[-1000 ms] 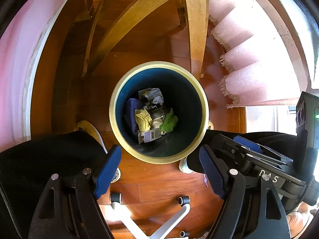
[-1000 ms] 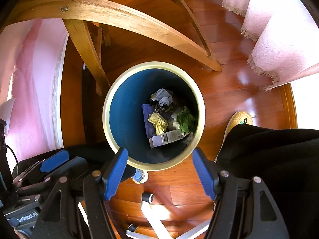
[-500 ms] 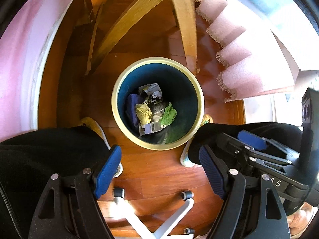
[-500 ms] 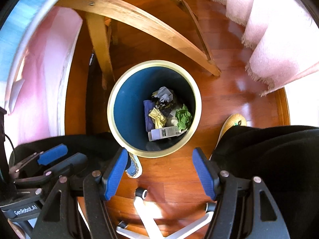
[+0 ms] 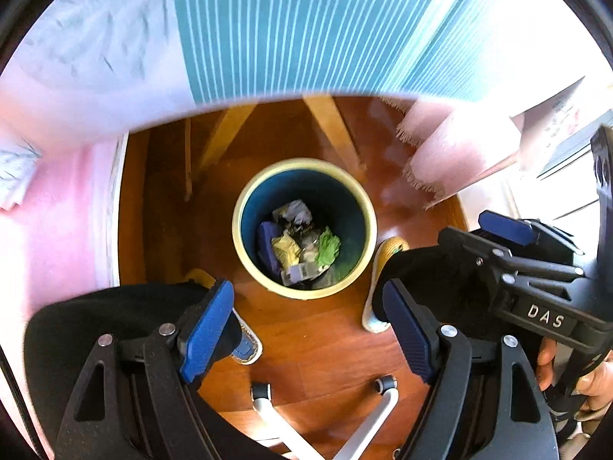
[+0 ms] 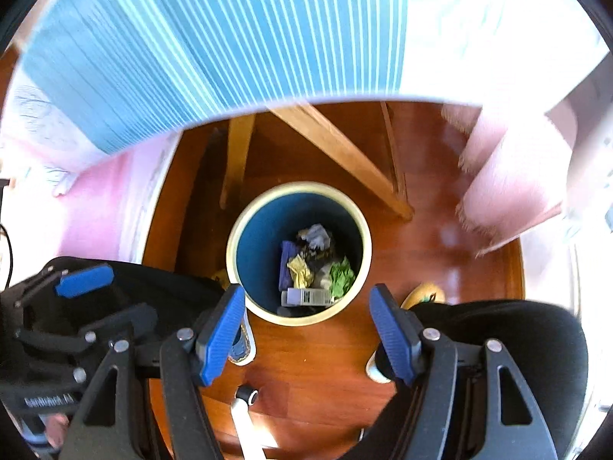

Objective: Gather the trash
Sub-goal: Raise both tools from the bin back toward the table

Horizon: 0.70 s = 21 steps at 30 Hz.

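Note:
A round bin with a cream rim and blue inside stands on the wooden floor below both grippers. Inside lies crumpled trash: yellow and green paper, grey paper, a blue piece and a small printed box. My left gripper is open and empty, high above the bin. My right gripper is open and empty too, beside the left one. The right gripper's body also shows in the left wrist view.
A table edge with a blue-striped cloth fills the top of both views. Wooden table legs stand behind the bin. Pink fringed cloth hangs at right. The person's dark-trousered legs, shoes and a chair base are below.
Both grippers have risen away from the bin, which now looks smaller. The striped tabletop has come into view at the top. Both stay open and empty.

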### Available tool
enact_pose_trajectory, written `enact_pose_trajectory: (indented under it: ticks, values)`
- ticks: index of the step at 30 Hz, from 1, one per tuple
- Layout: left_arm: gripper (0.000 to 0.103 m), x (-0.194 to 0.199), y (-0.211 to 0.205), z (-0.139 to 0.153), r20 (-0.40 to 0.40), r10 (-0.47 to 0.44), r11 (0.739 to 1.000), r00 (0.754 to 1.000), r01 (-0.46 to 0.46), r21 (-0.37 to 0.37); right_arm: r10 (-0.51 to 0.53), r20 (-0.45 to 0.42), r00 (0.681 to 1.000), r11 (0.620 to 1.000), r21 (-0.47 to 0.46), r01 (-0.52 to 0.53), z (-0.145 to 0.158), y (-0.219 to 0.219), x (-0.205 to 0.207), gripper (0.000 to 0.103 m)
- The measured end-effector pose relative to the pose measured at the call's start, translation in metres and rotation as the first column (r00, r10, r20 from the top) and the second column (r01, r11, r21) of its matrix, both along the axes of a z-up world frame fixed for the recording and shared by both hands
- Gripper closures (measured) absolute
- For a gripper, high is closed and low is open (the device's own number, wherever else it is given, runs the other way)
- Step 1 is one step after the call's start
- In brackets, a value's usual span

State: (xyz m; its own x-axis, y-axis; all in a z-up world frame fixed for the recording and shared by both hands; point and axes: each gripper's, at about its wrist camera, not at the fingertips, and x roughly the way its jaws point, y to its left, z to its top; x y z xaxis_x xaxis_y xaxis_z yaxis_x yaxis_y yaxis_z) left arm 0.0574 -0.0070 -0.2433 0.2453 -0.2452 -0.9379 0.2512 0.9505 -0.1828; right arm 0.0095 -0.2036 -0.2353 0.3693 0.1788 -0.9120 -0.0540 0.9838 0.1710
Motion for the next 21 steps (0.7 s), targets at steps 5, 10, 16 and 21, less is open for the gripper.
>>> enact_pose_trajectory:
  ticks: [5,10,16,21]
  values:
    - [0.024,-0.006,0.001,0.047,0.079,-0.012,0.999,0.997,0.016,-0.041,0.034,0.051,0.998,0.999,0.016,-0.035,0.038,-0.004,-0.006,0.035]
    - [0.024,-0.005,0.003,0.096,0.157,-0.009,0.994,0.988,0.026,-0.105,0.075,0.129,0.989,0.997,0.019,-0.078,0.087,-0.008,-0.013,0.035]
    - [0.024,0.009,0.015,0.159,0.266,0.052,0.977,0.963,0.006,-0.215,0.072,0.21,0.975,0.996,0.042,-0.083,0.132,-0.015,-0.01,0.035]
    - [0.024,0.029,0.026,0.189,0.317,0.087,0.971,0.944,-0.009,-0.24,0.062,0.267,0.962,0.996,0.049,-0.078,0.163,-0.02,0.005,0.035]
